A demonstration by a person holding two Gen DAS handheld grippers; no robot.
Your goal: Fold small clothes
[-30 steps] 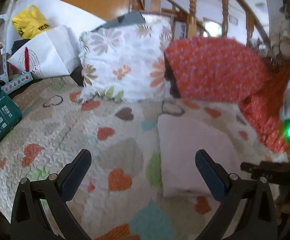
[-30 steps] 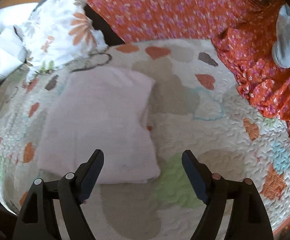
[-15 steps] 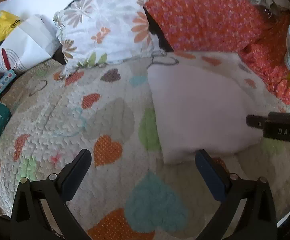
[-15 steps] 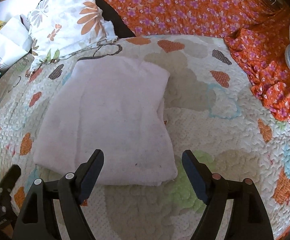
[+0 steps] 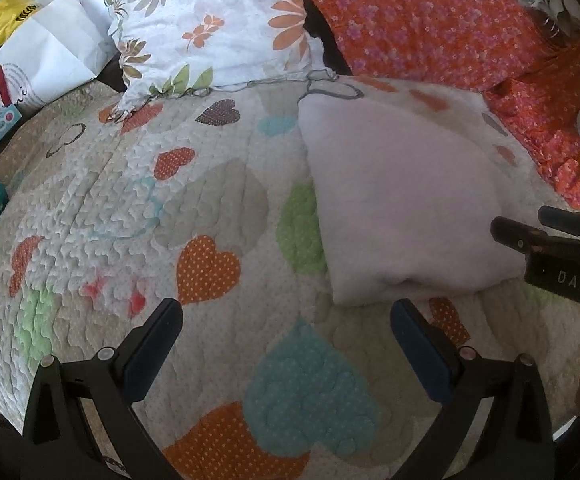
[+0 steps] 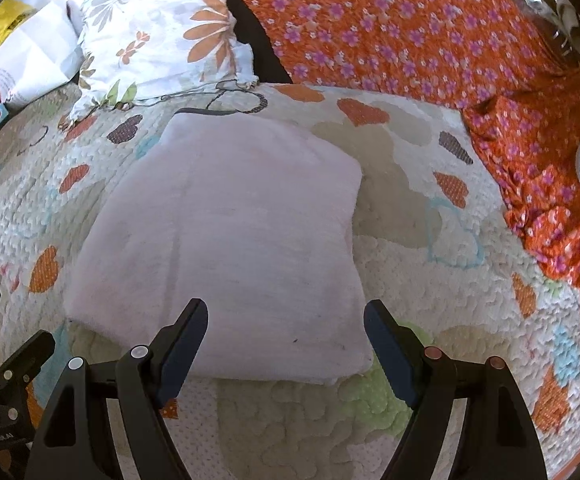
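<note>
Meanwhile, the pale pink folded cloth (image 6: 230,248) lay flat on the cream quilted bedspread with coloured hearts (image 6: 429,312), a roughly square pad whose near edge sat just ahead of the right gripper (image 6: 286,330). That gripper's black fingers with dark blue pads (image 6: 387,354) stood wide apart with nothing between them, framing the near edge of the cloth, the left finger over its near-left part and the right finger just off its near-right corner; whether they touched the fabric could not be told. In the left wrist view the same cloth (image 5: 401,200) lay toward two o'clock, and the left gripper (image 5: 286,338) hung over bare quilt (image 5: 210,200), its jaws likewise spread wide and holding nothing, its right finger close to the cloth's near-left corner. At three o'clock in that view the black fingers of the right gripper (image 5: 529,236) reached in over the cloth's right edge. Beyond the cloth, at eleven o'clock, a white pillow printed with orange and grey flowers (image 5: 214,28) leaned against an orange cushion with small purple flowers (image 5: 421,24) at one o'clock. More orange floral fabric (image 6: 549,184) bunched along the quilt's right side. White paper bags (image 5: 46,60) lay at ten o'clock past the quilt's edge.
</note>
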